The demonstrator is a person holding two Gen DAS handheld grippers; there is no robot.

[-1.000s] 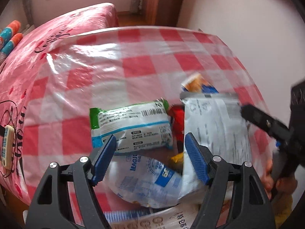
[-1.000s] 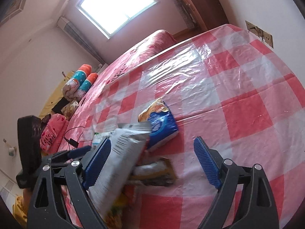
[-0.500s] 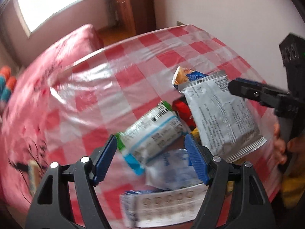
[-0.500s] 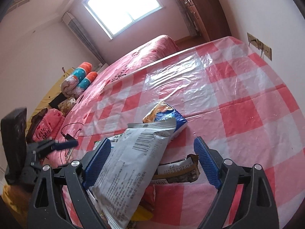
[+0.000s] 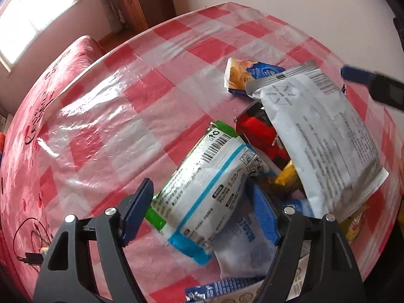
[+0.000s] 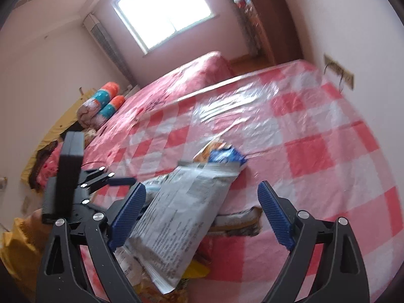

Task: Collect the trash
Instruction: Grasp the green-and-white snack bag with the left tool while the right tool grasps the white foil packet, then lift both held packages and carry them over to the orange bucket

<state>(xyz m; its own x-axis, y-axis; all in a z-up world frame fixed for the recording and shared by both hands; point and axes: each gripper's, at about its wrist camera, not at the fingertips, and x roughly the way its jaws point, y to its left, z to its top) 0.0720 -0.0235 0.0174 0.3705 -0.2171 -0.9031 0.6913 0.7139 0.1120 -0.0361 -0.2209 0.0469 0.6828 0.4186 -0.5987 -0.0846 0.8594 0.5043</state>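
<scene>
A pile of snack wrappers lies on the red-checked tablecloth (image 5: pixel 141 96). My left gripper (image 5: pixel 202 209) is open, its fingers either side of a white packet with green and blue ends (image 5: pixel 202 186). A large silver-white bag (image 5: pixel 325 136) leans over a red wrapper (image 5: pixel 257 131) and a yellow one (image 5: pixel 285 176). A blue and orange packet (image 5: pixel 250 75) lies behind. My right gripper (image 6: pixel 202 214) is open, with the silver-white bag (image 6: pixel 186 217) between its fingers, resting against the left one. The blue and orange packet (image 6: pixel 222 154) lies beyond.
A pink bed (image 6: pixel 181 85) adjoins the table at the back, with rolled bolsters (image 6: pixel 101 106) on it. A wooden wardrobe (image 5: pixel 141 0) stands by the window. A wall socket (image 6: pixel 338 70) is on the right wall. A cable (image 5: pixel 32 232) lies at the left edge.
My left gripper has turned and moved closer, so the green-and-blue packet now lies between its fingers. My right gripper has dropped lower over the silver-white bag. Both stay open.
</scene>
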